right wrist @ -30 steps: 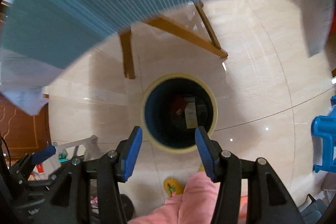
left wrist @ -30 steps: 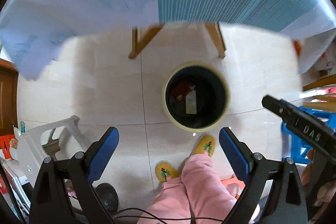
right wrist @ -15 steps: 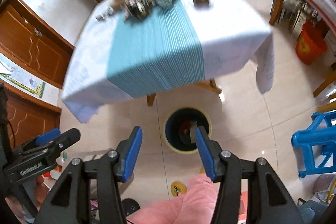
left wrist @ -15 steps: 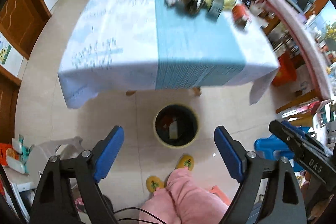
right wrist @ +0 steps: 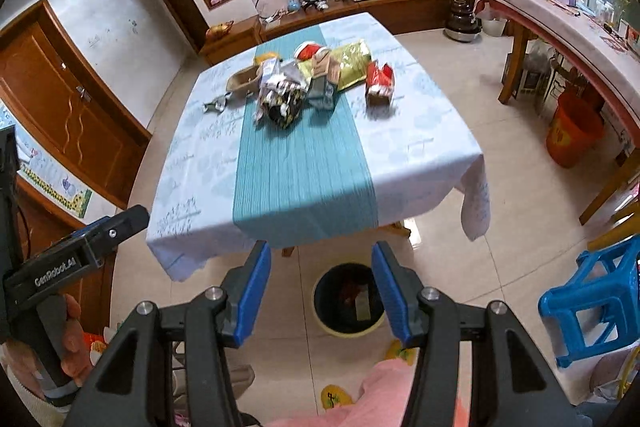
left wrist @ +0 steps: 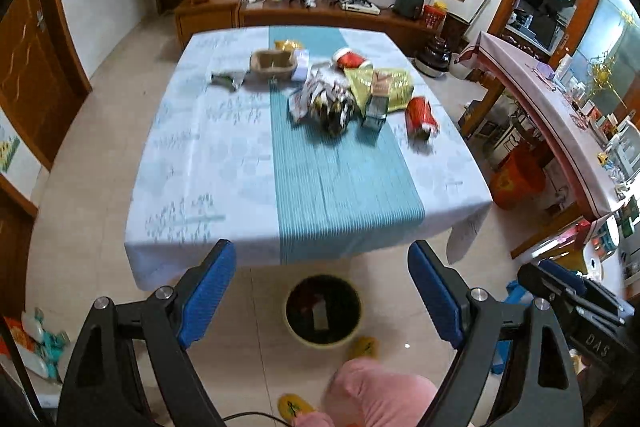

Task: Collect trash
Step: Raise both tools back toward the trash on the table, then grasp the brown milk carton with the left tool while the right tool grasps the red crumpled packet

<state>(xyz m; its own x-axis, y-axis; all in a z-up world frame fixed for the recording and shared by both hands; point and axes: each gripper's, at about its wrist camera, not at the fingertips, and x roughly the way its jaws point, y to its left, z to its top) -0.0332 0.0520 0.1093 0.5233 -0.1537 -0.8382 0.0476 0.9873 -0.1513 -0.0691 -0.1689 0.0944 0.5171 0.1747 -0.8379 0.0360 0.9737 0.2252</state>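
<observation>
Left gripper (left wrist: 322, 301) is spread wide with nothing between its blue pads, and the right gripper (right wrist: 320, 297) sits about half open, empty too. Both hang above the floor, angled down toward the bin (left wrist: 323, 311) that stands just off the near edge of the bench (left wrist: 208, 163). One bin only, round, pale rim, dark inside, and in it there is already a red scrap and a pale card-like piece; anything more down there is too dark to tell.

A second ago both views were right down over that bin with the cloth edge overhead. Now the grippers have come up and the whole bench top is in sight, while the left gripper's jaws have eased in a touch.

The trash (left wrist: 344, 95) is piled on the far half of the bench, on and beside the teal strip: two red wrappers, a yellow bag, a crumpled foil packet, a small carton, a cardboard tray, a flattened foil scrap off to the left.

Off to the right, one blue stool (right wrist: 596, 299) and one orange bucket (right wrist: 574, 131).
</observation>
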